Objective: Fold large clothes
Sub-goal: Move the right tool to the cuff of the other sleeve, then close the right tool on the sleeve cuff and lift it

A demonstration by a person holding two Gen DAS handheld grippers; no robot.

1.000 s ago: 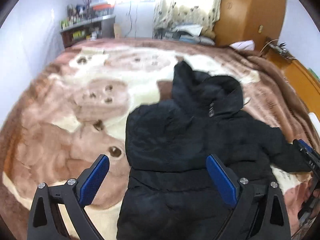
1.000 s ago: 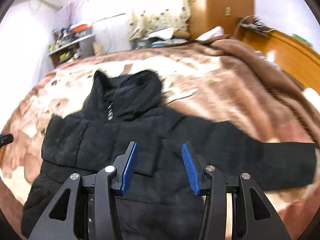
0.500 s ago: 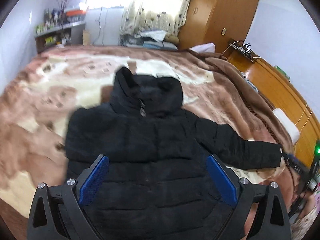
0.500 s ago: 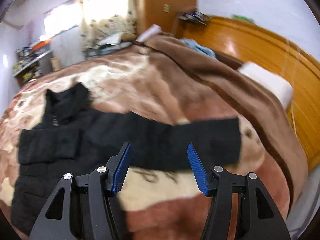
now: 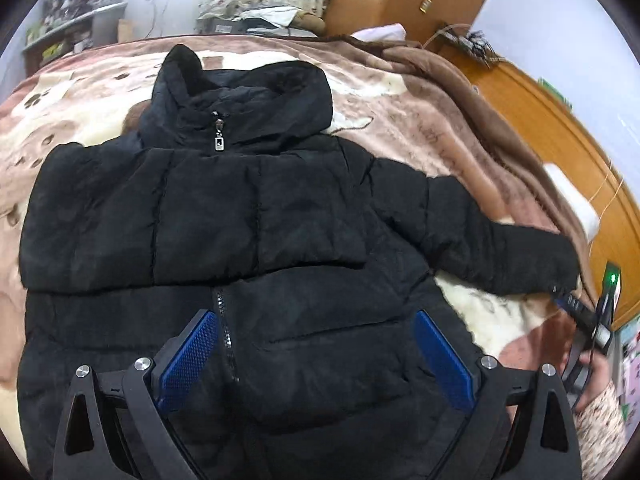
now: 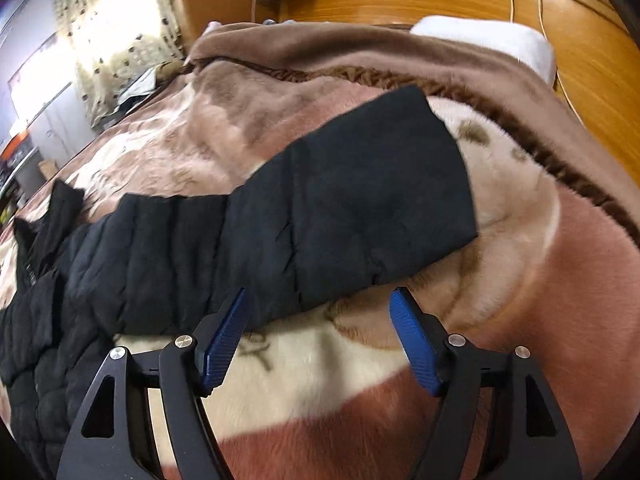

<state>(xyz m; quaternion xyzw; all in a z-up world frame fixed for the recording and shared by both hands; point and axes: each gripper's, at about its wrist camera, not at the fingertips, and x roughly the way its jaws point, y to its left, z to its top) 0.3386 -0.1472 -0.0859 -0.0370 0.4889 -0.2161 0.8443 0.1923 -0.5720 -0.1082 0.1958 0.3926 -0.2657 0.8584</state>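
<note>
Black hooded puffer jacket point(image 5: 256, 240) lies flat, front up, on brown-cream plush blanket point(image 6: 520, 240). L gripper point(image 5: 316, 360) spread above hem; R gripper point(image 6: 320, 336) spread, empty, just short of outstretched sleeve point(image 6: 360, 200). Best: pinch cuff edge, fold across chest w/o dragging.

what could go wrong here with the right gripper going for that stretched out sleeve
1. The right gripper is open just short of the sleeve; closing low could pinch the plush blanket along with it.
2. The padded sleeve looks thick, so a shallow bite at its edge may slip.
3. The left gripper hovers open over the jacket, so pulling the sleeve may drag the body askew.
</note>
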